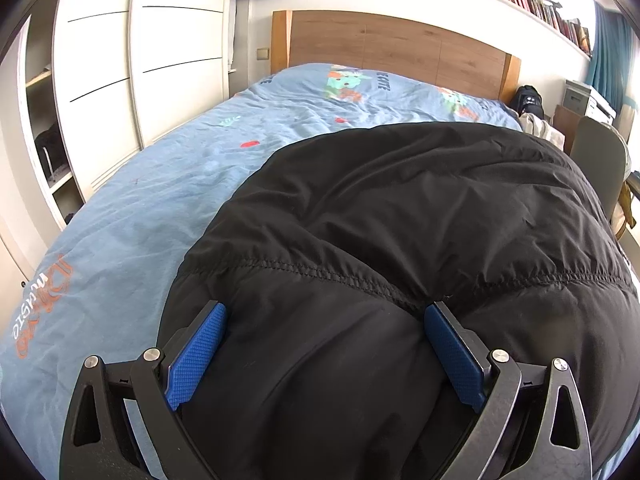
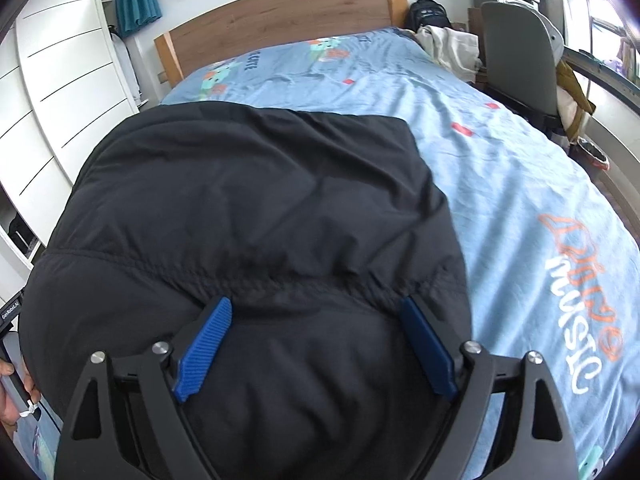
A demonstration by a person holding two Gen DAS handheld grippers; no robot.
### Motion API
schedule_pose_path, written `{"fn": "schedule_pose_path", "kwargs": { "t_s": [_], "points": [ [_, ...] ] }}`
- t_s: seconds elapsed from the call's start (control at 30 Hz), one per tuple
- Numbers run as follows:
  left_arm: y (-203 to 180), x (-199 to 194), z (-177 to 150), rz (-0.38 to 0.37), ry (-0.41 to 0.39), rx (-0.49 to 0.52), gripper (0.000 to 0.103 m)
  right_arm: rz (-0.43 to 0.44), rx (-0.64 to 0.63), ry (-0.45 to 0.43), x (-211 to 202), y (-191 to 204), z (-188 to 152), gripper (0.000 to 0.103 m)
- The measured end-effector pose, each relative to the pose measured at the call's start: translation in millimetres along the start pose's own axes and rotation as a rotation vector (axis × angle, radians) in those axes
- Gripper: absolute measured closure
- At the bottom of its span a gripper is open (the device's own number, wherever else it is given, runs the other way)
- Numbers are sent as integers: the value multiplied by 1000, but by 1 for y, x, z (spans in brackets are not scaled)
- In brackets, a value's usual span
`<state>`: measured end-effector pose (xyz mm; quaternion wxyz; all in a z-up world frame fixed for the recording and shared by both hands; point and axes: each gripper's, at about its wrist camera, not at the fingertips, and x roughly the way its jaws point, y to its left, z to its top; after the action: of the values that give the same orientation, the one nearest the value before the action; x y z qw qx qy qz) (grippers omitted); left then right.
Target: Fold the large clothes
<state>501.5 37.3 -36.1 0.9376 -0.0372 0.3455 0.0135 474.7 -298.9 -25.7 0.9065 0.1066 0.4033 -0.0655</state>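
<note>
A large black padded jacket (image 1: 420, 208) lies spread on the blue bed cover (image 1: 168, 184); it also fills the right wrist view (image 2: 248, 184). My left gripper (image 1: 326, 312) is open, its blue pads (image 1: 196, 356) wide apart with a puffy fold of the jacket bulging between them, below a stitched seam. My right gripper (image 2: 316, 308) is open the same way, its blue pads (image 2: 204, 352) straddling the jacket's near part on its right side. Neither pad pair visibly pinches the cloth.
The bed has a wooden headboard (image 1: 400, 44). White wardrobe doors (image 1: 120, 60) stand along the left. A grey chair (image 2: 516, 52) and piled clothes (image 2: 448, 48) stand at the bed's right side. A hand (image 2: 10, 392) shows at the lower left of the right wrist view.
</note>
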Motion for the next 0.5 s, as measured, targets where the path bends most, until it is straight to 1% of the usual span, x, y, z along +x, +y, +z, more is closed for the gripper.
{"fn": "schedule_pose_path", "kwargs": {
  "t_s": [0.5],
  "points": [
    [-1, -5, -6, 33, 22, 14, 5, -32, 9, 36, -18, -21, -16, 14]
  ]
}}
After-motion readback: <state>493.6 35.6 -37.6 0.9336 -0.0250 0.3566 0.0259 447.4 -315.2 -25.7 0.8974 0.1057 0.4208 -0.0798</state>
